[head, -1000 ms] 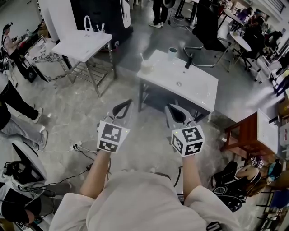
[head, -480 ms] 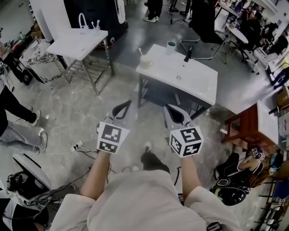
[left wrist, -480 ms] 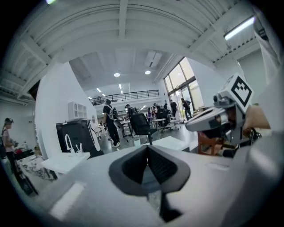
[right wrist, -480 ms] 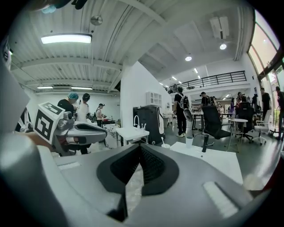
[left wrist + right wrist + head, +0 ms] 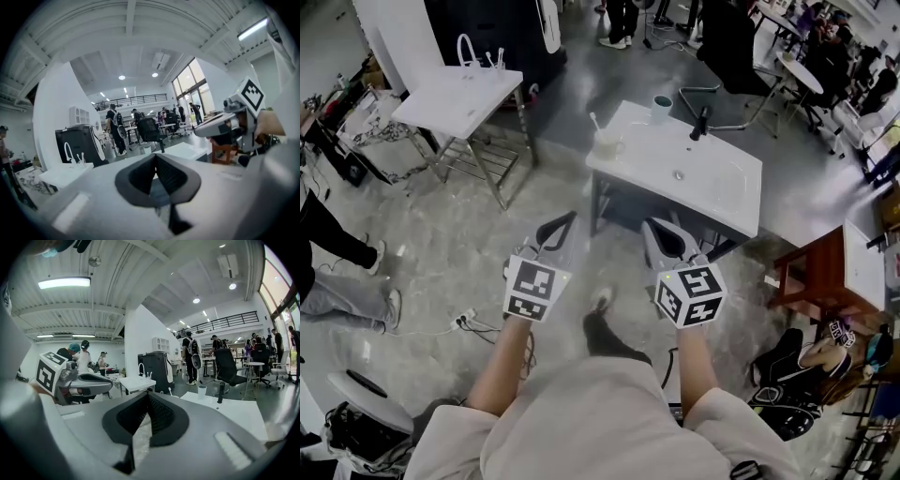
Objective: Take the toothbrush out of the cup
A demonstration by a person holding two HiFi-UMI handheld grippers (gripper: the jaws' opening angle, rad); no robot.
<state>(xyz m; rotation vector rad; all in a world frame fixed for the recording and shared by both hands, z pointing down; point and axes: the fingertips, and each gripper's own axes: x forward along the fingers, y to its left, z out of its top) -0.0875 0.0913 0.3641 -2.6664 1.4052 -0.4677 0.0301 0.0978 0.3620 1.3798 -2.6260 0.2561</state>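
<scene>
A white cup (image 5: 605, 142) with a toothbrush (image 5: 594, 120) standing in it sits on the near left corner of a white sink table (image 5: 712, 192), well ahead of me. In the right gripper view the toothbrush (image 5: 169, 391) pokes up just above my jaw. My left gripper (image 5: 566, 221) and right gripper (image 5: 654, 228) are held side by side at waist height, short of the table, both shut and empty. In each gripper view the jaws meet at their tips.
A second, teal-rimmed cup (image 5: 662, 106) and a black faucet (image 5: 703, 122) stand at the sink table's far edge. Another white table (image 5: 455, 98) is at the back left. A brown stool (image 5: 811, 277) stands to the right, with people and cables around on the concrete floor.
The view has shifted as I step forward; a foot now shows below the grippers. Both grippers stay shut and level, a little nearer the sink table.
</scene>
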